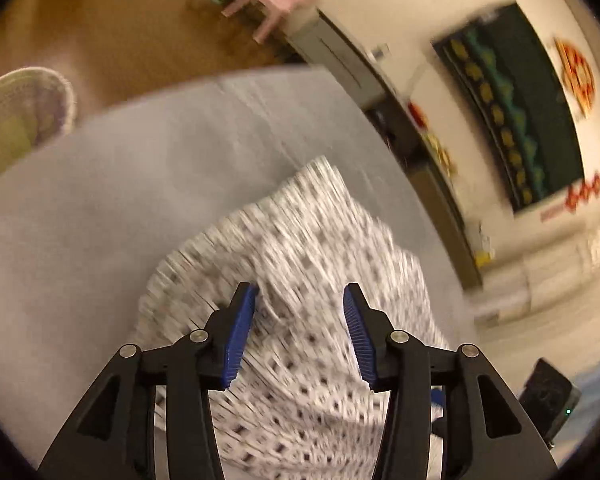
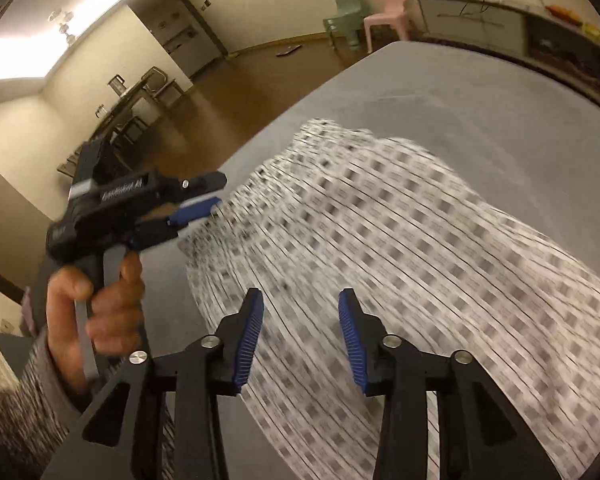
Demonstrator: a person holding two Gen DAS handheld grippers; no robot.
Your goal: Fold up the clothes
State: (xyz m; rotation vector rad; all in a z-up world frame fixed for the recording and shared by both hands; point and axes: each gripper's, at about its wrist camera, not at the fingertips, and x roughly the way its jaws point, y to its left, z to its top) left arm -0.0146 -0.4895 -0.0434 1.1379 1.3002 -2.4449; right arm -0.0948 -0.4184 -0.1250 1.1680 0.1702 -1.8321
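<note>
On the grey bed surface (image 2: 440,80): patterned white-and-grey garment (image 2: 380,220) lying bunched and blurred, spreading from the near edge toward the middle.

In the left wrist view: left gripper (image 1: 300,300) hovering over the near part of the garment (image 1: 300,248), blue-padded fingers (image 1: 242,328) standing apart, cloth showing in the gap between them, contact not determinable. Woven basket (image 1: 24,108) sitting at far left on the wooden floor (image 1: 120,20); pink chair (image 1: 276,0) standing at the far wall.

In the right wrist view: right gripper (image 2: 300,304) pointing over the garment's near left portion, fingers (image 2: 248,340) spreading apart, gripping nothing. Left gripper (image 2: 198,200) reaching in from the left, held by the left hand (image 2: 96,300), its tips lying at the garment's left edge.
</note>
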